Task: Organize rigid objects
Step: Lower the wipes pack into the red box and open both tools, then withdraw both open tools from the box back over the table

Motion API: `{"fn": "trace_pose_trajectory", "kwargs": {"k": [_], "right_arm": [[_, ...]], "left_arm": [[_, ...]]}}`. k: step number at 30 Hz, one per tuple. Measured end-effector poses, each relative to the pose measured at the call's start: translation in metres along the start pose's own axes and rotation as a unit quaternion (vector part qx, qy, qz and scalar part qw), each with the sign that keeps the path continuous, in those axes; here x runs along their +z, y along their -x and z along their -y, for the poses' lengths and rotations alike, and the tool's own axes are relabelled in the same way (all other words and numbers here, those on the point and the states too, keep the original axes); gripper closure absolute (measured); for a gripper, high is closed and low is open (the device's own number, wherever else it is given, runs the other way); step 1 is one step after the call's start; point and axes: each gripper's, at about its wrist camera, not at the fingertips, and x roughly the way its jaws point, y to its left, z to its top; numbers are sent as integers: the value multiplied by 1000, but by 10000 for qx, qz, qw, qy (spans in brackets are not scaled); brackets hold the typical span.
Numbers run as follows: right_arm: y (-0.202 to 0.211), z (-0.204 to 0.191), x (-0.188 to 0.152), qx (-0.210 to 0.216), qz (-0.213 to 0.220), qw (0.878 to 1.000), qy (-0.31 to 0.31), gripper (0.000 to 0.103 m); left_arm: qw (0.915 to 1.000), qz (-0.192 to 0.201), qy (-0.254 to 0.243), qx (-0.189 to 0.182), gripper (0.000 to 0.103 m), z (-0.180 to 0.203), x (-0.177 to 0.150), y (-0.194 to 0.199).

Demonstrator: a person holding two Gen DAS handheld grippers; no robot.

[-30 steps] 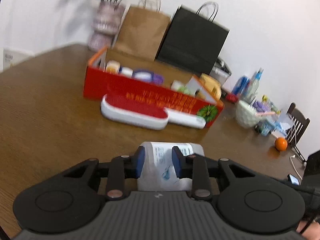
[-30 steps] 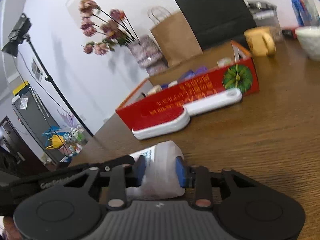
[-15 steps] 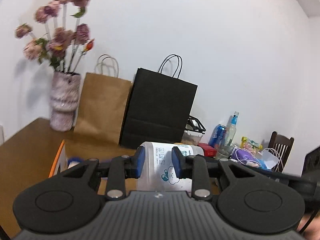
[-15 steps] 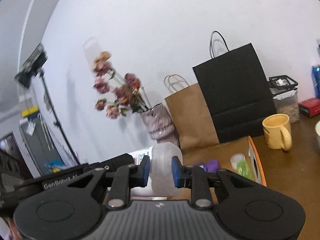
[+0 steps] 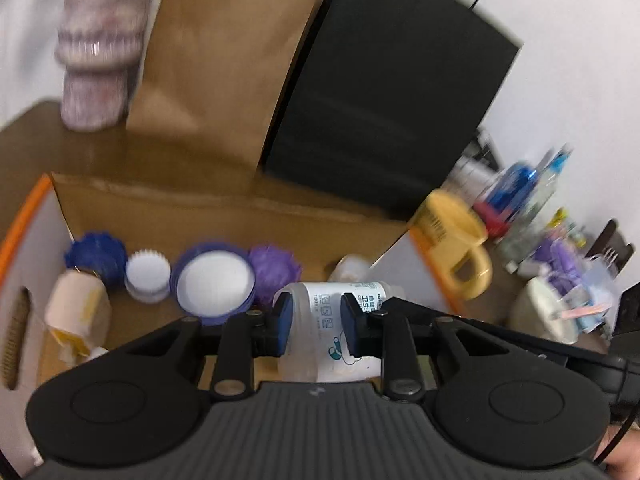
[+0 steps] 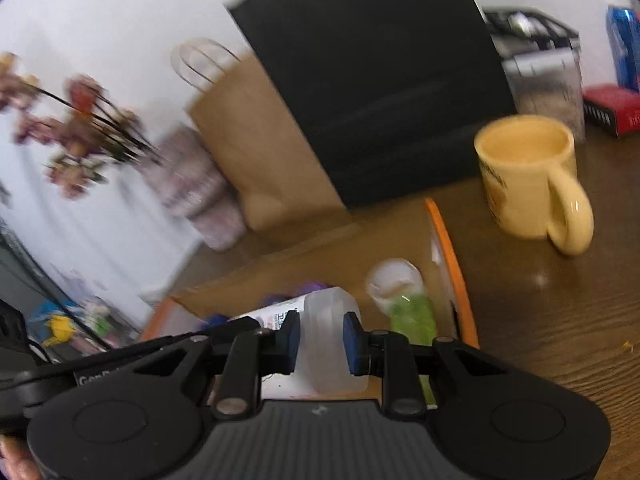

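We hold the white bottle (image 5: 320, 320) clamped in both the left gripper (image 5: 314, 322) and right gripper (image 6: 319, 338), over the cardboard box (image 5: 224, 208) (already crowded); we should lower it level into the free gap.

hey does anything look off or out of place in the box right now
Nothing looks spilled or broken. The one oddity: the white bottle lies on its side, clamped by both the left gripper and right gripper above the cardboard box, while the purple-rimmed jar inside stands upright.

Even, bright indoor light, soft shadows. Both fisheye views motion-blurred, worst at the far pink ribbed vase (image 5: 98, 46); edges bowed, corners vignetted black.
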Motion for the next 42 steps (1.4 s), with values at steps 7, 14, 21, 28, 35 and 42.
{"fn": "trace_pose_trajectory", "kwargs": {"k": [7,14,21,28,35,42], "right_arm": [[-15,-12,-4,-375,-19,9978,546,77],[40,-25,2,-452,292,9962,684,75],[144,-52,2,-509,822,9857,1383,24],[213,-75,-18,-768,1235,9726,1814,18],[254,-97,-48,-939,1697,9575,2134,5],[306,-100,-106,-737,2294,9460,2168,0]], "left_arm": [[9996,-195,-95,178,79,1,1,-10],[9970,120,-640,410,78,14,-1,50],[9872,808,-991,951,53,6,-4,169],[9698,1563,-1078,1534,24,6,-29,261],[9565,1932,-1371,1706,19,28,-67,303],[9444,2511,-1339,1646,8,34,-134,354]]}}
